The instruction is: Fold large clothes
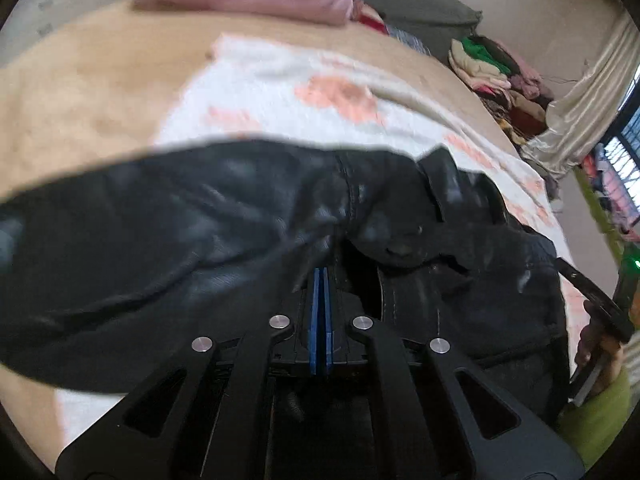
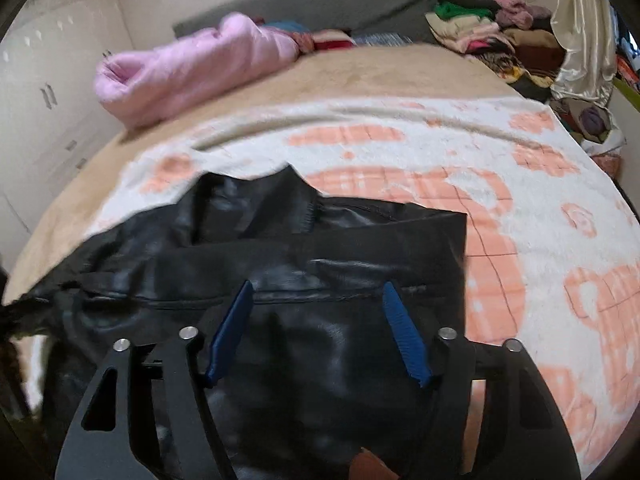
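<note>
Jacket: the black leather jacket (image 2: 304, 280) lay rumpled on the white-and-peach blanket (image 2: 520, 184) over the bed.
Left gripper (image 1: 321, 276): clenched, blue pads together; fabric pinched? Couldn't tell.
Right gripper (image 2: 318, 296): spread apart above the jacket, gripping nothing.

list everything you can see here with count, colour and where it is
jacket: one, black and shiny, spread on the blanket at the near side of the bed
blanket: one, white with orange patches, under the jacket
bed cover: one, tan, beneath the blanket
pink bundle: one, pink, far side of the bed
headboard cushion: one, grey, behind the bed
clothes pile: one heap, mixed colours, far right corner
curtain: one, cream, right edge
cupboard doors: white, left wall
left gripper: black, blue pads, shut on a fold of the jacket
right gripper: black, blue pads, open above the jacket
</note>
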